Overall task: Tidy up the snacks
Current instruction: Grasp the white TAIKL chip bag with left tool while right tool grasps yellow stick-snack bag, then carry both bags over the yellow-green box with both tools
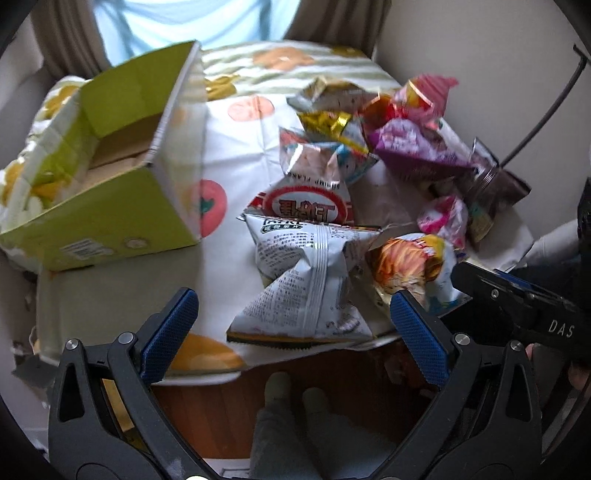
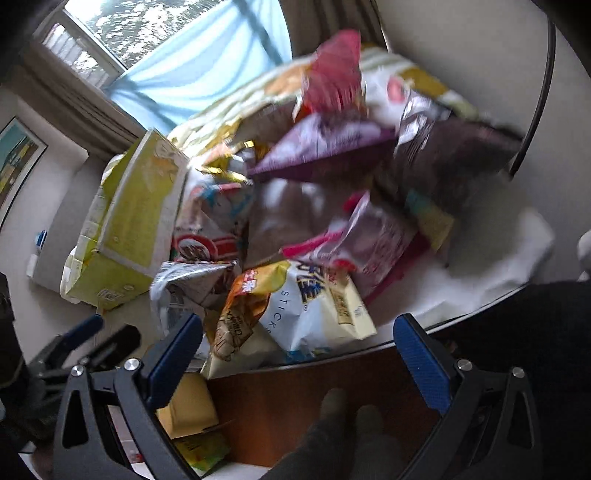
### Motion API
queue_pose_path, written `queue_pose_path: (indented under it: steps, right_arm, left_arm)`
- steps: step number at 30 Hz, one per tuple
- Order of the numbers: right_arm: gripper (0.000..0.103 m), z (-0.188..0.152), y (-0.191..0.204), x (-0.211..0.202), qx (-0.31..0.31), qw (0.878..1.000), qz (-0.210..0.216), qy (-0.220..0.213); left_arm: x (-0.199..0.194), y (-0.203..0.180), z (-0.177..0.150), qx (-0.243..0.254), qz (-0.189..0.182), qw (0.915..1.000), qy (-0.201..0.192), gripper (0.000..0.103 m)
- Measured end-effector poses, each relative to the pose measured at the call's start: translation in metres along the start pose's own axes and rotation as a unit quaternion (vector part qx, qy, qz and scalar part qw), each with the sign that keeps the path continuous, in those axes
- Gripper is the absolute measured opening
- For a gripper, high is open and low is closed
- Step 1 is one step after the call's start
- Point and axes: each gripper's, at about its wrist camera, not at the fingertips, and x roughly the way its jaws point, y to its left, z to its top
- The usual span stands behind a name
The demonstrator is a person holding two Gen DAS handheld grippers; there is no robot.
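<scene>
A pile of snack bags lies on a table with a fruit-print cloth (image 1: pixel 236 155). Nearest in the left wrist view is a white-grey bag (image 1: pixel 306 284), behind it a red-and-white shrimp bag (image 1: pixel 306 206), a purple bag (image 1: pixel 410 147) and an orange-and-white stick bag (image 1: pixel 410 266). An open green cardboard box (image 1: pixel 110 173) stands at the left, seemingly empty. My left gripper (image 1: pixel 291 314) is open, just before the white-grey bag. My right gripper (image 2: pixel 297 339) is open, over the table edge near the stick bag (image 2: pixel 314 306); its body shows in the left wrist view (image 1: pixel 517 306).
The green box (image 2: pixel 129 221) stands left of the pile in the right wrist view. A curtained window (image 1: pixel 192 22) is behind the table. A black cable (image 1: pixel 546 110) runs along the right wall. Brown floor (image 1: pixel 332 369) lies below the table edge.
</scene>
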Motion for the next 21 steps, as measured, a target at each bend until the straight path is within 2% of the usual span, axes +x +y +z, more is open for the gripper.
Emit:
queue_pose_path:
  steps: [5, 14, 17, 18, 21]
  right_arm:
    - [0.103, 0.006, 0.001, 0.027, 0.02, 1.0, -0.005, 0.019]
    - [0.103, 0.011, 0.008, 0.052, 0.022, 0.999, -0.013, 0.034]
    - [0.103, 0.012, 0.009, 0.055, 0.018, 0.999, -0.018, 0.036]
    - [0.103, 0.013, 0.009, 0.055, 0.017, 0.999, -0.018, 0.035]
    - [0.102, 0.013, 0.01, 0.059, 0.017, 0.999, -0.017, 0.033]
  left_arm:
    - [0.03, 0.002, 0.008, 0.026, -0.01, 0.9995, 0.017, 0.1]
    - [0.07, 0.0, 0.015, 0.055, -0.04, 0.9963, 0.053, 0.087]
    - [0.074, -0.003, 0.014, 0.062, -0.049, 0.9951, 0.059, 0.077]
    - [0.076, -0.005, 0.014, 0.066, -0.053, 0.9945, 0.063, 0.069]
    - [0.077, -0.011, 0.013, 0.078, -0.051, 0.9937, 0.062, 0.067]
